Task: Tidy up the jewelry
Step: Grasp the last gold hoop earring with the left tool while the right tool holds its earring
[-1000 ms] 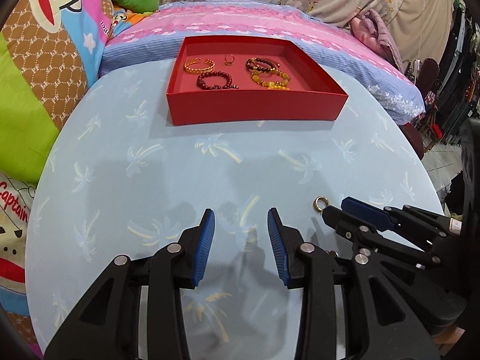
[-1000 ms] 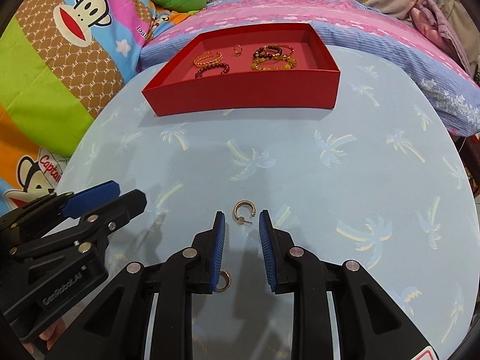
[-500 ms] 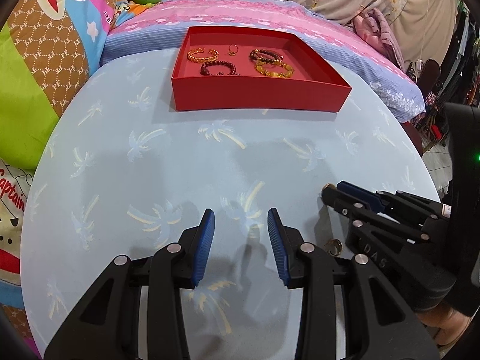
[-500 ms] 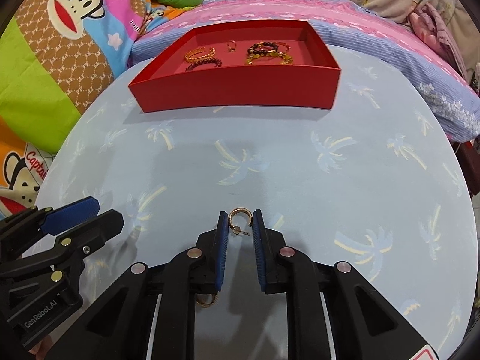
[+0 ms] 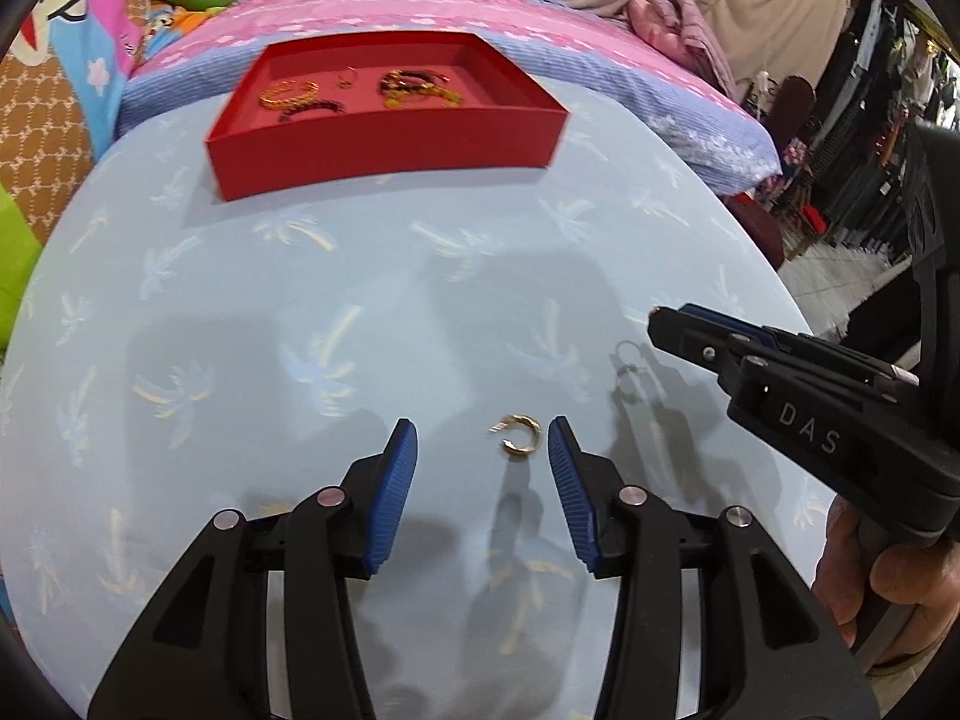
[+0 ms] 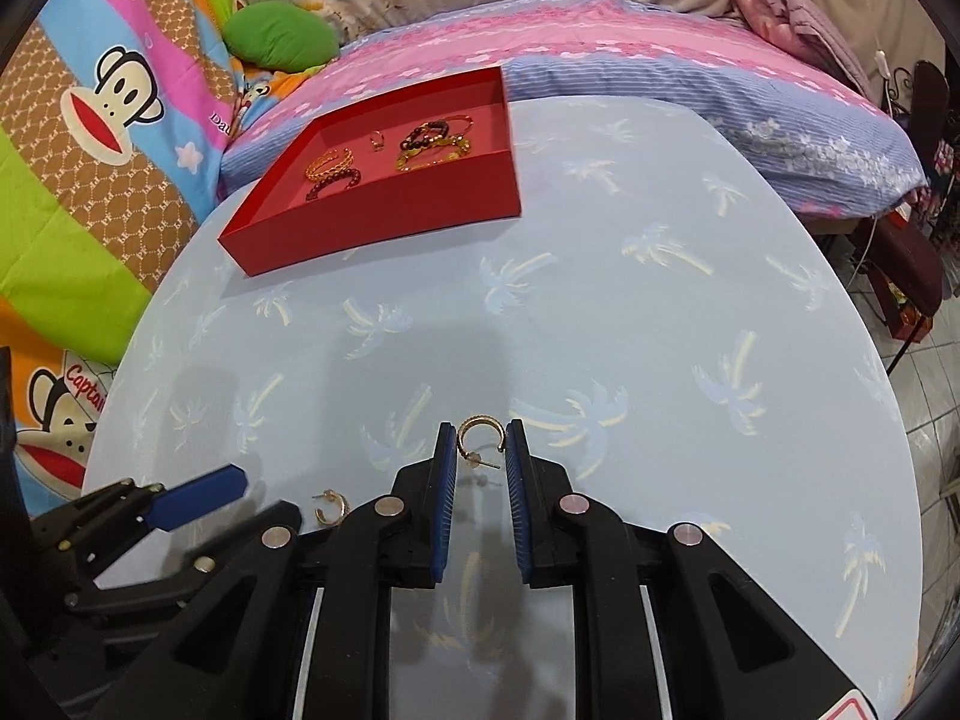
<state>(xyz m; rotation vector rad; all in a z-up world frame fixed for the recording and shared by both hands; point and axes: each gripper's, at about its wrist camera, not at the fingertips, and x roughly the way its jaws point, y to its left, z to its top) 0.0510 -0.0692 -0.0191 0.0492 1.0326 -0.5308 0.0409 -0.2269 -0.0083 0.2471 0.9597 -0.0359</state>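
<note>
My right gripper [image 6: 480,441] is shut on a gold hoop earring [image 6: 478,431] and holds it above the light blue tablecloth; its shadow falls on the cloth. My left gripper [image 5: 481,450] is open, with a second gold hoop earring [image 5: 519,435] lying on the cloth between its fingertips, close to the right one. That earring also shows in the right wrist view [image 6: 332,509]. A red tray [image 5: 384,147] at the far side holds several bracelets [image 5: 414,87] and a small ring [image 5: 346,79]. The right gripper [image 5: 672,324] appears at the right of the left wrist view.
The round table [image 6: 660,330] has a pale blue palm-print cloth. Behind it lies a bed with a pink and blue cover [image 6: 600,60] and a green cushion [image 6: 279,36]. A cartoon monkey blanket [image 6: 90,120] hangs at the left. Tiled floor and furniture lie to the right.
My right gripper has lifted the hoop earring off the cloth and turned right. My left gripper has moved right, so the second earring now lies between its fingers.
</note>
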